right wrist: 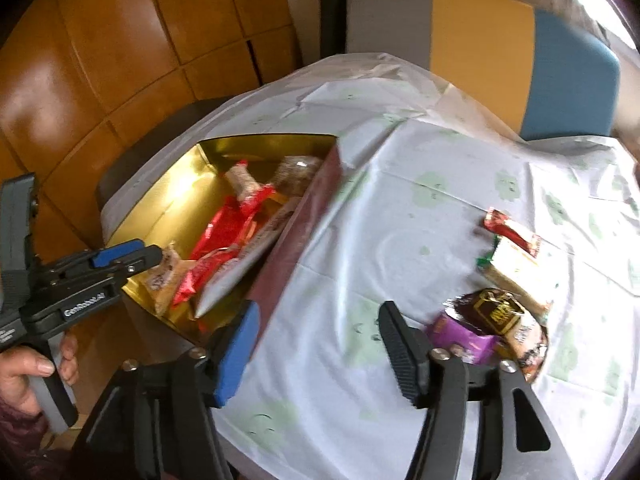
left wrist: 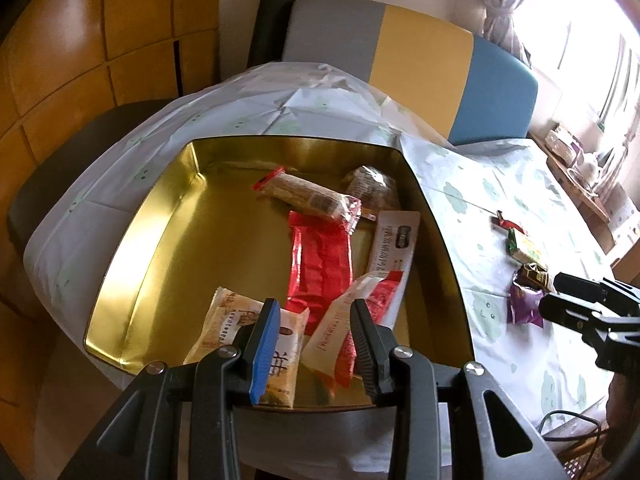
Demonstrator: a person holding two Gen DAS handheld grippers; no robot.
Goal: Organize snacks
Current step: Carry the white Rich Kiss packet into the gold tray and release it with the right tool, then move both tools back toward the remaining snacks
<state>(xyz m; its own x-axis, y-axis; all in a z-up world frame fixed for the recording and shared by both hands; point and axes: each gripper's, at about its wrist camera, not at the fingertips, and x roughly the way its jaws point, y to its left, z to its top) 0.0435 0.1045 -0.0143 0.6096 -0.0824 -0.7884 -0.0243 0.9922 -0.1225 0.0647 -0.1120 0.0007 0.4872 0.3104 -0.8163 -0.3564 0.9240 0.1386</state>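
My right claw hangs over bare tablecloth with its jaws well apart and nothing between them, so the step in hand, as I judge it, is reaching for the next loose snack. To do it well I would swing toward the little heap ahead and to my right, pick one packet only, and come down with the pads straddling its narrow width rather than clawing at the pile, since crinkly wrappers will likely slide or drag a neighbour along. The purple packet lies nearest, just beside my right finger, with the dark brown packet resting against it and partly over it; taking the brown one first looks cleaner. Further off, ahead and right, sit a pale biscuit pack and a small red sachet. The gold tin stands ahead to my left, its maroon wall just past my blue-padded finger, already holding several packets, so the carry back is short but must clear that wall. My left claw hovers low over the tin's near end, jaws narrowed yet gripping nothing; a red-and-white sachet lies beneath the gap.
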